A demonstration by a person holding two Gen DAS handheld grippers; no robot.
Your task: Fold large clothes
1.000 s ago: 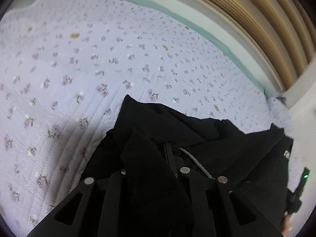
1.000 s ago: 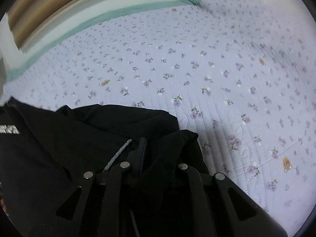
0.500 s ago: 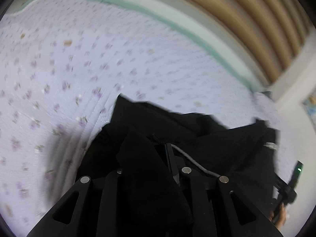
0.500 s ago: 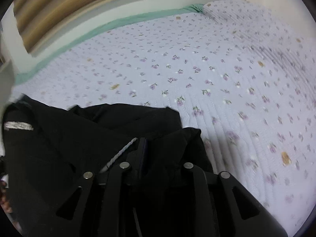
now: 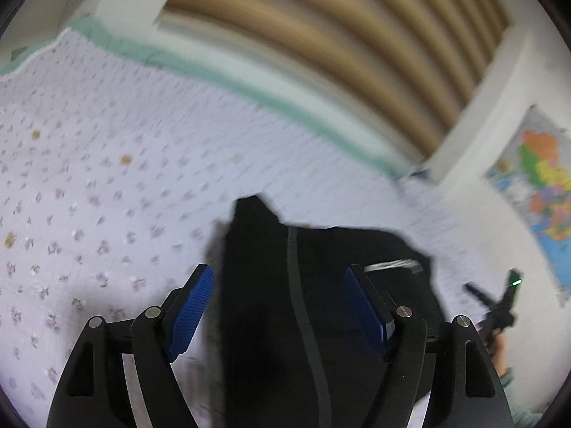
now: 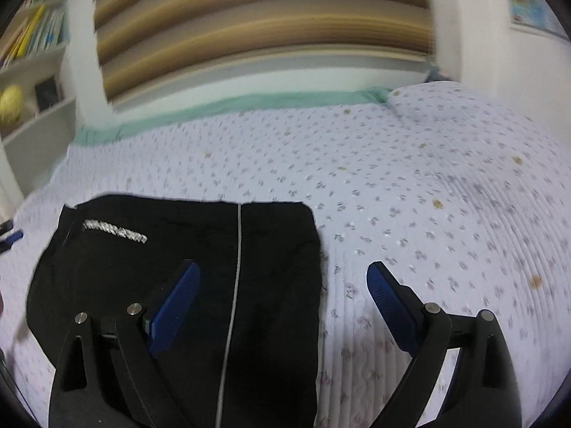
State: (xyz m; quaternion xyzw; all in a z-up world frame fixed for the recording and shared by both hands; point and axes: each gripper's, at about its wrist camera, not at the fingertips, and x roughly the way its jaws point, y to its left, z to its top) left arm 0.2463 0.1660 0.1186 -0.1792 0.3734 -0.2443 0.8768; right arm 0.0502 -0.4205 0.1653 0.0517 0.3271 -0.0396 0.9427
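Observation:
A black garment (image 6: pixel 185 267) with a thin grey stripe and a white print lies folded flat on the lilac floral quilt (image 6: pixel 410 196). In the left wrist view the garment (image 5: pixel 314 285) lies under and ahead of my fingers. My left gripper (image 5: pixel 278 281) is open and empty above it, blue pads spread wide. My right gripper (image 6: pixel 282 278) is open and empty, its left finger over the garment and its right finger over bare quilt. The right gripper (image 5: pixel 499 303) shows at the right edge of the left wrist view.
The quilt (image 5: pixel 107 178) covers a bed with a green sheet edge (image 6: pixel 232 107) along the far side. Wooden blinds (image 6: pixel 249 18) hang behind it. A bookshelf (image 6: pixel 32 53) stands far left and a coloured map (image 5: pixel 542 178) hangs on the wall.
Both grippers let go of the black garment and opened. They lifted and tilted up, so the wall and blinds came into view. The garment now lies flat on the quilt.

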